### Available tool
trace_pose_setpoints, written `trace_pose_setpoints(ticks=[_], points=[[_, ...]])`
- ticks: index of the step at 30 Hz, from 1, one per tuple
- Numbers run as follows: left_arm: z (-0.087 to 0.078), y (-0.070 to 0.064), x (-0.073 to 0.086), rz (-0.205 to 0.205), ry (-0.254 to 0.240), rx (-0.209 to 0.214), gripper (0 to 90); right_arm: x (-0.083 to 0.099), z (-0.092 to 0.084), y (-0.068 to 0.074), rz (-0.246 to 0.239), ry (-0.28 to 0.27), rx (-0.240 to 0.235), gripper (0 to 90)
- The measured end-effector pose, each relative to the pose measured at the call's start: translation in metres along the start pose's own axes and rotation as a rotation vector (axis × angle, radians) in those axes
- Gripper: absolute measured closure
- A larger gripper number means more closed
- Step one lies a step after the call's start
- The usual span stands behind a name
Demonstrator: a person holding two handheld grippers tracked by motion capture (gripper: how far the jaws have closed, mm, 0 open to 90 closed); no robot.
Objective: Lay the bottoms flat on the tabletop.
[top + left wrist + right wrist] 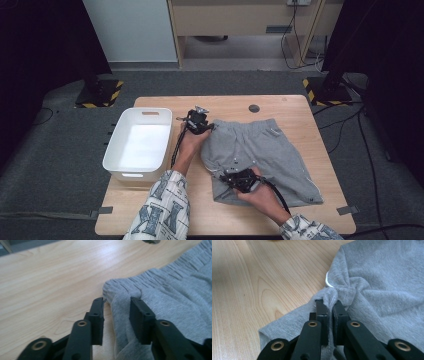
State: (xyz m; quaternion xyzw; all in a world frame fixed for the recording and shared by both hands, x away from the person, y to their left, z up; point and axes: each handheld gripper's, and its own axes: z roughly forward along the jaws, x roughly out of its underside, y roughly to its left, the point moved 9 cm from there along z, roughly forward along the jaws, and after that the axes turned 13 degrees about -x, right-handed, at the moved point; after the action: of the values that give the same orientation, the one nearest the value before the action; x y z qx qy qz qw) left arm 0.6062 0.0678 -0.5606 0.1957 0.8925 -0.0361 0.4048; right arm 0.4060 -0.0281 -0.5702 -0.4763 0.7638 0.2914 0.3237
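Grey shorts [270, 150] lie spread on the wooden table [165, 210], waistband toward the far side. My left gripper [209, 130] is at the waistband's left corner. In the left gripper view its jaws stand apart around the edge of the shorts [160, 290]: the left gripper [117, 307] has one jaw over bare wood and the other over cloth, and a strip of table shows beside the fold. My right gripper [235, 177] is at the near left edge, and in the right gripper view the right gripper [329, 302] is shut on a pinched-up fold of the shorts [382, 277].
A white plastic bin [132, 175] stands on the table's left part, close to my left forearm. A dark round grommet [254, 108] sits in the tabletop at the back. Something thin and white [327, 282] shows at the cloth's edge.
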Motion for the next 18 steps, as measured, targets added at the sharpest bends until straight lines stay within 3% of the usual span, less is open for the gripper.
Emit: trace_pose_setpoints(ticks=[2,5,9,14,18], points=[[0.005,0.001,0.004,-0.004,0.019,-0.015,56.3,0.000,0.000,0.000,0.000,0.000,-0.001,86.6],[0.010,-0.001,0.008,-0.014,0.031,-0.004,51.2,0.001,0.000,-0.001,0.003,0.001,-0.003,86.5],[0.014,-0.005,0.013,0.003,0.054,0.010,52.0,0.001,0.001,0.000,0.005,0.001,-0.006,86.6],[0.017,-0.008,0.018,-0.005,0.077,0.052,68.6,0.001,0.001,0.000,0.005,-0.003,-0.013,86.6],[0.015,-0.007,0.016,-0.014,0.070,0.052,82.3,0.001,0.000,0.001,0.002,-0.008,-0.020,86.6]])
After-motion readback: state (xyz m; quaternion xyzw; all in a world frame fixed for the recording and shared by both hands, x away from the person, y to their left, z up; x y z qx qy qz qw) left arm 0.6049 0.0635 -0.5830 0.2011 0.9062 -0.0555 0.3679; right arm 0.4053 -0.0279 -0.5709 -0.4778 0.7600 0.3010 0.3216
